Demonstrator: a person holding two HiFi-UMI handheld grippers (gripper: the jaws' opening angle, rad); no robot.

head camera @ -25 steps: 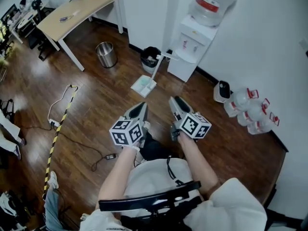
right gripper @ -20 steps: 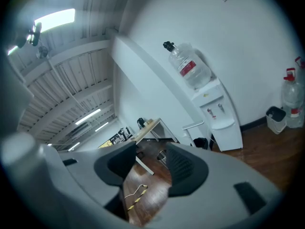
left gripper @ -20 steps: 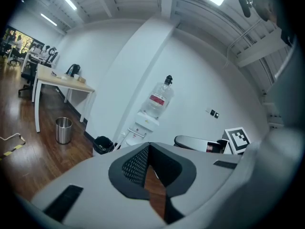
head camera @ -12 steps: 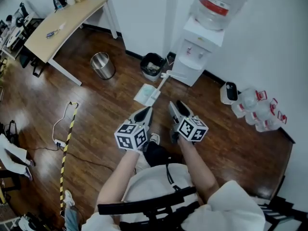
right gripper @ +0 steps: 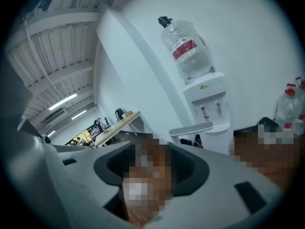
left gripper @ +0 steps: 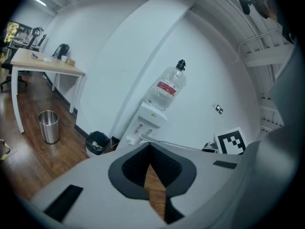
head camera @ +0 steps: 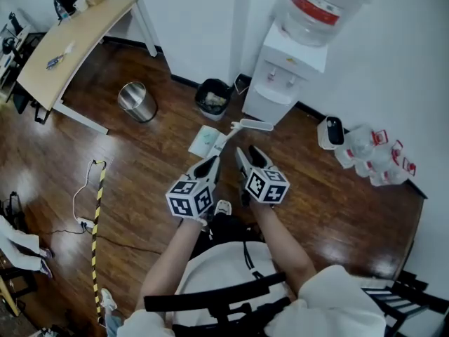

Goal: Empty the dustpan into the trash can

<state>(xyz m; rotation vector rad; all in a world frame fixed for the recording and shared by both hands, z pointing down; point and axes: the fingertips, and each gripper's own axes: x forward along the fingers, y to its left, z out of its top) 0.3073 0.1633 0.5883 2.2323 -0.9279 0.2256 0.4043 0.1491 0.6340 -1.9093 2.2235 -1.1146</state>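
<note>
L gripper (head camera: 214, 162): lower centre of head view, pointing up-frame at the floor (head camera: 140, 167). In its own view the jaw tips meet, w/ only a thin wedge of floor showing behind them. Nothing held.
R gripper (head camera: 245, 152): just right of the L one, same heading. Jaws abt half apart; nothing gripped. Part of the gap is under a mosaic patch.
Dustpan (head camera: 206, 140): white, on the floor at frame centre, right above both grippers' tips. Its long handle (head camera: 254, 125) slants up-right to a flat grip near the water cooler (head camera: 286, 74). In the R gripper view the grip sits beyond the jaw tips, not between them.
Trash can (head camera: 212, 98): black, open top, some light scraps inside. Stands by the wall just above the dustpan, left of the cooler.
Steel bin (head camera: 137, 102): upper left of centre, well apart from the black can.
Desk (head camera: 77, 34): wood top, white legs, upper left corner.
Bottles (head camera: 372, 161): clear, red caps, clustered by the wall at right.
Person: forearms reach up from the bottom edge to both grippers.
</note>
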